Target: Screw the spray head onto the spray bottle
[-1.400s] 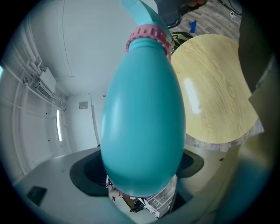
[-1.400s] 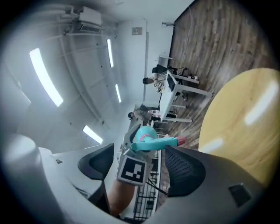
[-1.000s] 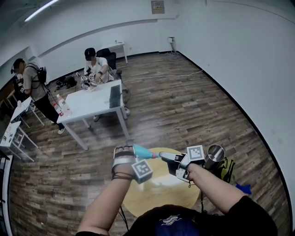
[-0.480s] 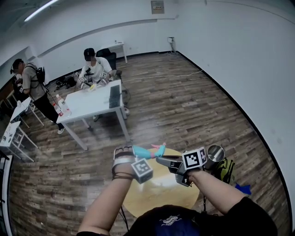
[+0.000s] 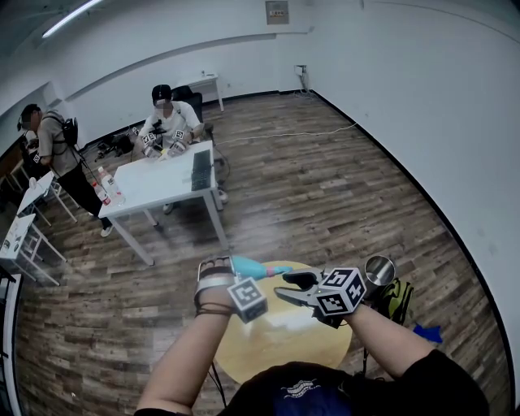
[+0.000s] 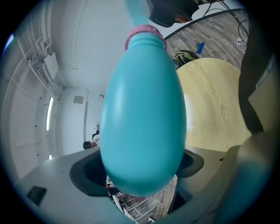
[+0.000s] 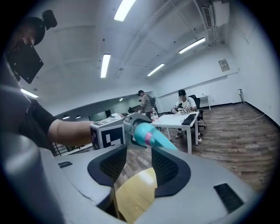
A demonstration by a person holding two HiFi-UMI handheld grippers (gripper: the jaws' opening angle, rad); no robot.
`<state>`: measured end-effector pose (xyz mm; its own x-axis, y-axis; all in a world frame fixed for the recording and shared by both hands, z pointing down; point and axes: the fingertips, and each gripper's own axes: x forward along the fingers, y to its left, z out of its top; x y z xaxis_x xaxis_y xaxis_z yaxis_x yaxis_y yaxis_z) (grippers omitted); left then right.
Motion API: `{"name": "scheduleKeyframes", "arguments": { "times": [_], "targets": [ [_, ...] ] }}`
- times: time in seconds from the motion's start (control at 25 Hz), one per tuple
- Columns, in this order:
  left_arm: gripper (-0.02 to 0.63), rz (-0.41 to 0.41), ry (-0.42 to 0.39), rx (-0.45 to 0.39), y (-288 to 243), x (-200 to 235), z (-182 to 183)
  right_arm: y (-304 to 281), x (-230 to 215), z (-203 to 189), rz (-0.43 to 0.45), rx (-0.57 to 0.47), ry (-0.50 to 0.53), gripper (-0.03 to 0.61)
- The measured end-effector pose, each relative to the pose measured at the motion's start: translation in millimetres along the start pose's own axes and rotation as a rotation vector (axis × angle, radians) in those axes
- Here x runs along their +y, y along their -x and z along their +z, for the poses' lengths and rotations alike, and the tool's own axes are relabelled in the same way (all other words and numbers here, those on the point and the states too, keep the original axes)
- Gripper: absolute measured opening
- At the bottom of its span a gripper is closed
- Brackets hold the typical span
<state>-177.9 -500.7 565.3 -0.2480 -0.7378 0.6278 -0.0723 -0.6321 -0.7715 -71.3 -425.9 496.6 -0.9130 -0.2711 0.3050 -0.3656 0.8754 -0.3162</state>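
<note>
Head view: above the round pale wooden table's [image 5: 276, 345] far edge, the left gripper [image 5: 230, 266] clamps a teal egg-shaped plastic spray bottle [image 5: 253, 267] lying level. Left gripper view: the bottle's pink collar [image 6: 144, 35] carries the teal spray head [image 6: 138, 13]. Right gripper view: the right gripper [image 7: 139, 158] has just been opening; its jaws stand half apart with nothing between them, just short of the head's tip.

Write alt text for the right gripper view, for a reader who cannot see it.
The right gripper has just opened its jaws further; they stand empty, facing a teal spray bottle, spray head on, held in the left gripper. Below is a round wooden table; behind, people are at a white table.
</note>
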Motion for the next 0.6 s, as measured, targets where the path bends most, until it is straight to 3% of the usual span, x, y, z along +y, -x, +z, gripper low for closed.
{"name": "scheduleKeyframes", "arguments": {
  "times": [0.36, 0.6],
  "targets": [
    [0.456, -0.012, -0.007, -0.003, -1, -4, -3, 15, -7, 16, 0.06, -0.115, -0.093, 0.219],
    [0.456, -0.022, 0.031, -0.021, 0, 1, -13, 52, -35, 37, 0.024, -0.307, -0.212, 0.219]
  ]
}}
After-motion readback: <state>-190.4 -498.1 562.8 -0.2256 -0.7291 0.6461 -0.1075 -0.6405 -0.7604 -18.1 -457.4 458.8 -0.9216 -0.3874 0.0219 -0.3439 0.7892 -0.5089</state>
